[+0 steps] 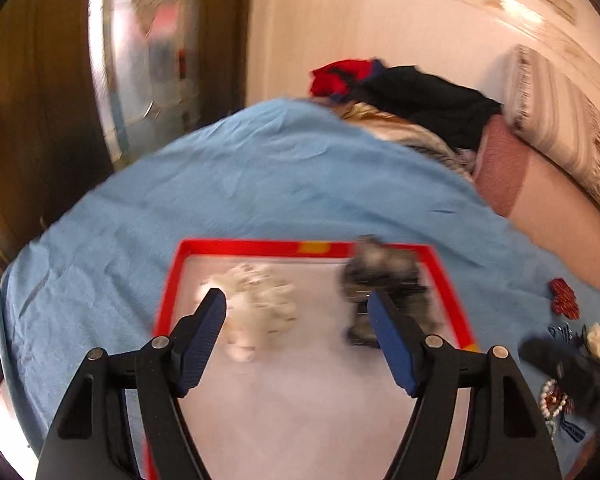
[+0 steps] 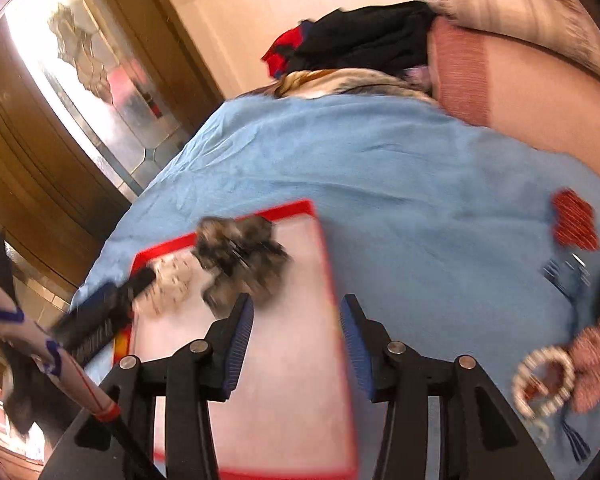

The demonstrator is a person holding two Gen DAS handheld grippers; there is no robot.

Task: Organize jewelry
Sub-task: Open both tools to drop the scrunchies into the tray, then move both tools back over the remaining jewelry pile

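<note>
- A blue cloth (image 1: 260, 184) is spread over the bed, probably so that small pieces show clearly and are kept from sliding or getting lost.
- A pile of dark and red clothes (image 1: 404, 92) is left at the far edge of the cloth, well apart from the work area.
- A red-rimmed tray (image 1: 260, 247) with a pale floor is laid flat near the middle of the cloth, evidently as the collecting place for the sorted items.
- The left gripper (image 1: 296, 308) is held above the tray with its jaws spread wide and nothing between them; it appears poised over the tray's contents.
- The right gripper (image 2: 296, 312) is held over the tray's right rim, its jaws likewise parted and empty.
- 2 items are already lodged in the tray: a dark grey furry accessory (image 1: 384, 276) at the far right corner and a white frilly accessory (image 1: 256, 300) to its left, kept apart as if grouped by colour.
- More pieces are left on the cloth right of the tray, seemingly not yet sorted: a pearl bracelet (image 2: 544, 380) touching a pink bow (image 2: 594, 364), a red bow (image 2: 574, 220) farther off, and a blue hair clip (image 2: 568, 276) between them.
- Motion blur is present throughout, so finer details cannot be told.
</note>
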